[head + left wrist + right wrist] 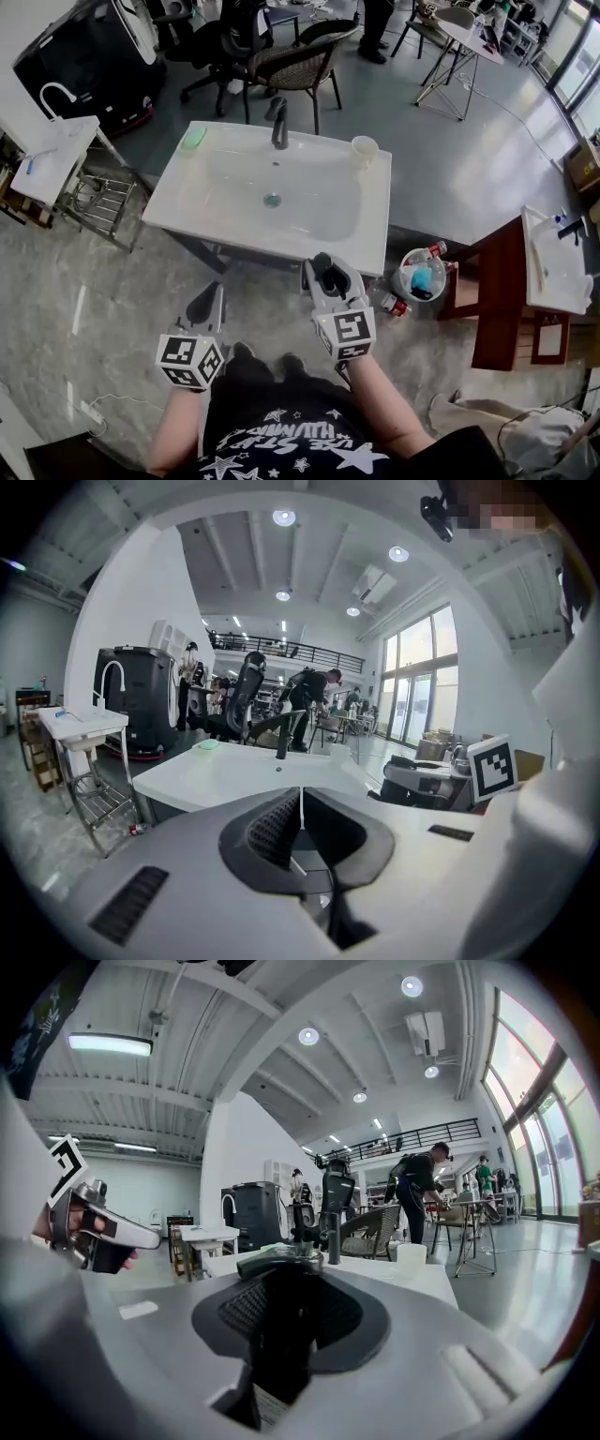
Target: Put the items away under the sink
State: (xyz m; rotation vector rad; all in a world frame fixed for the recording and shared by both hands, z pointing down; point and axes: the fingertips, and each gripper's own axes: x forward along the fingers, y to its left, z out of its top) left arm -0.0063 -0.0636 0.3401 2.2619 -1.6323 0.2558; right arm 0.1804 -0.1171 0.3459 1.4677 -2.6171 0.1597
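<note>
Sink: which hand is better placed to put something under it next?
Right. The right hand-held gripper grips a dark item and is nearer the front edge of the sink. The left hand-held gripper is shut, holding nothing.

The space below the counter is hidden by its top in the head view. The dark item clamped in the right gripper is largely covered by the jaws. Its kind cannot be determined, and the print on its label is too small to be read. The green item and the contents of the bucket are too small to be identified. The forearms are cut off by the lower edge.
</note>
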